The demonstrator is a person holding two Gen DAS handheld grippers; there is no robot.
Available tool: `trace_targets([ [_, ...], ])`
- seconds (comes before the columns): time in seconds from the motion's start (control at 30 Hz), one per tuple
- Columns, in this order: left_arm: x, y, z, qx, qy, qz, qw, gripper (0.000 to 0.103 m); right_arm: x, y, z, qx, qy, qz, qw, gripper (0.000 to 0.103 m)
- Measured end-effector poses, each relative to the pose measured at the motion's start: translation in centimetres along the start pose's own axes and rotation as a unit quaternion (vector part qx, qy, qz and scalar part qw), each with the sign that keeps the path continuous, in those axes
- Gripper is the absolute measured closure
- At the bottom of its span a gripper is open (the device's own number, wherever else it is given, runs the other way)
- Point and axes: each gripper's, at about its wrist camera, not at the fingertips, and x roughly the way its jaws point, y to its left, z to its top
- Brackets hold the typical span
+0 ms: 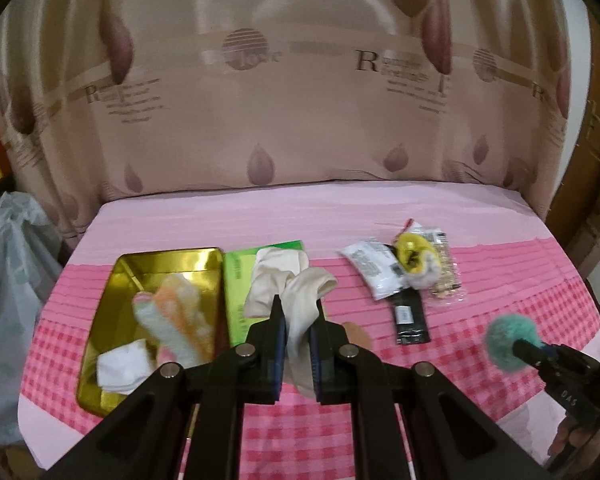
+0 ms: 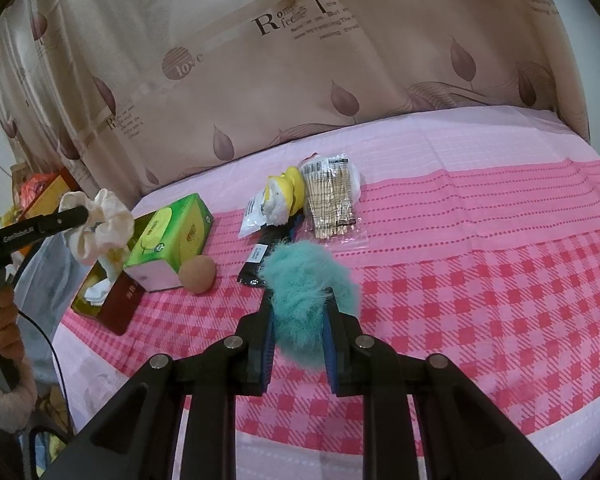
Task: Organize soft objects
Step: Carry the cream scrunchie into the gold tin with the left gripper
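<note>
- Left gripper pinches a cream cloth; right gripper pinches a teal pompom.
- Open desk lies right.
- Gold tray partly hidden.

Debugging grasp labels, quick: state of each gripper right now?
Left gripper: closed on the cream scrunchie, lifted off the table.
Right gripper: closed on the teal fluffy pom-pom.

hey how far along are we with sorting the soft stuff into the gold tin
Done: a striped cloth and a white cloth lie in the gold tin. In hand: the left gripper holds a cream scrunchie; the right gripper holds a teal pompom. Left: the tan sponge ball and the yellow-and-white plush.
</note>
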Motion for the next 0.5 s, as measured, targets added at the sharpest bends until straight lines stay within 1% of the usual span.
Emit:
trace_targets([
  [0.3, 0.3, 4.2, -1.0, -0.029, 0.012, 0.038, 0.9988, 0.093, 0.1, 0.2, -0.1, -0.006, 0.001, -0.005, 1.000, 0.085],
  [0.5, 1.0, 7.6, -1.7, -0.062, 0.020, 0.065, 0.9958, 0.093, 0.4, 0.5, -0.3, -0.015, 0.001, -0.007, 1.000, 0.085],
])
